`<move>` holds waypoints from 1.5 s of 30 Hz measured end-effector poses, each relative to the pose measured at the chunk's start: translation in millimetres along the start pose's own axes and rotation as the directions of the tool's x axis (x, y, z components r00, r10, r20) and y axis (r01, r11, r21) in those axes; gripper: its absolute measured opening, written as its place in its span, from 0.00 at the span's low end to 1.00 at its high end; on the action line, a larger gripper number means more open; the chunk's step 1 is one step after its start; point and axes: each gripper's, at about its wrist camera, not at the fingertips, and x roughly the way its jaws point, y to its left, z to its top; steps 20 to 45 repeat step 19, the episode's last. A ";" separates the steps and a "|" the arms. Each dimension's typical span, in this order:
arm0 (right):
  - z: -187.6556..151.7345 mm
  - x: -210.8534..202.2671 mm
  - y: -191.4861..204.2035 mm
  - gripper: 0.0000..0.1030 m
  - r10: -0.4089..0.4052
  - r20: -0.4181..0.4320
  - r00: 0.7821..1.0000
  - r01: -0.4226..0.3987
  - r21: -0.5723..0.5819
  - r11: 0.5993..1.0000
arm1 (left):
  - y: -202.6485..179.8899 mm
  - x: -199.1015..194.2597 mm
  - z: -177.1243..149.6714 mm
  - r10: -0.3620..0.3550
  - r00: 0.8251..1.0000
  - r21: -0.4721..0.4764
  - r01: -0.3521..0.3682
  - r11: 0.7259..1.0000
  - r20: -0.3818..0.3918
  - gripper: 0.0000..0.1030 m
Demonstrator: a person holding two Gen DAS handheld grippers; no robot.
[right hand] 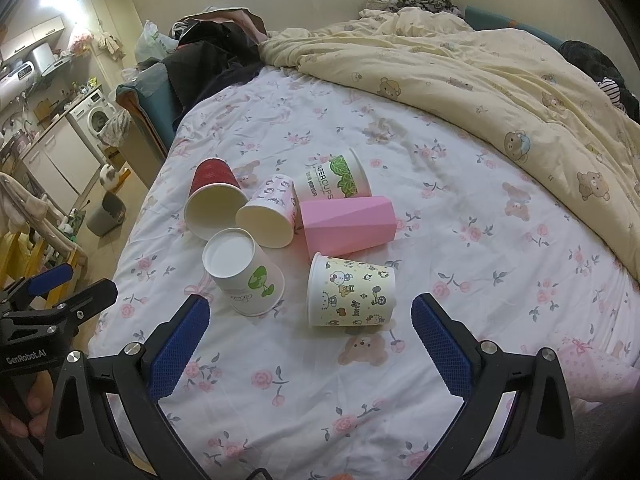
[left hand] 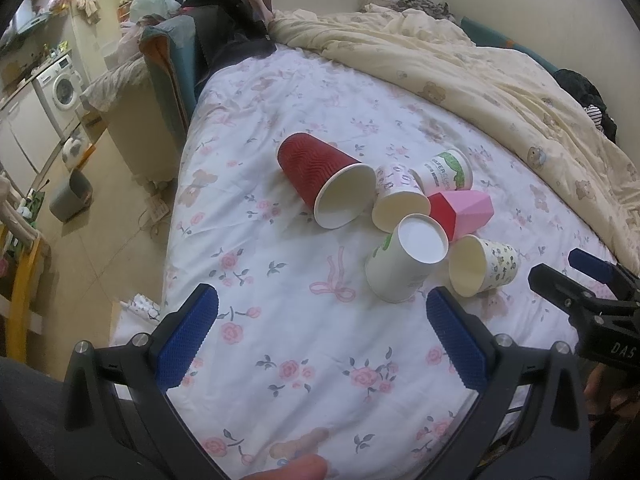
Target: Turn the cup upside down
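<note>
Cups, 6, clustered on a floral bed point(right hand: 460, 280), white cup point(right hand: 244, 276) upside down, base up, red cup point(right hand: 214, 204), pink cup point(right hand: 348, 226) and cartoon cup point(right hand: 350, 294) on their sides, left tool point(left hand: 322, 332) and right tool point(right hand: 310, 336) both released, jaws spread, near the cluster.

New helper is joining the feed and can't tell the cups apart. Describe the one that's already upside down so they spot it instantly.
On the floral bed sheet lies a cluster of six cups. At its near-left edge, in the right wrist view, is the white cup with a green tree print. It alone shows its flat closed base upward; the others, like the red ribbed cup, lie on their sides.
</note>
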 end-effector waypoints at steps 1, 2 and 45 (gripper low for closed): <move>-0.1 -0.1 0.0 1.00 0.000 0.000 1.000 0.000 0.001 1.000 | 0.0 0.0 0.0 0.001 1.000 -0.001 -0.001 1.000 0.000 1.00; 0.1 -0.3 -0.2 1.00 0.000 0.000 1.000 0.000 0.001 1.000 | -0.8 -0.2 0.0 0.001 1.000 0.001 -0.001 1.000 0.001 1.00; 0.3 -0.7 0.6 1.00 0.002 -0.002 1.000 -0.002 -0.002 1.000 | -1.8 -0.5 -1.7 -0.025 1.000 -0.007 0.025 1.000 -0.002 1.00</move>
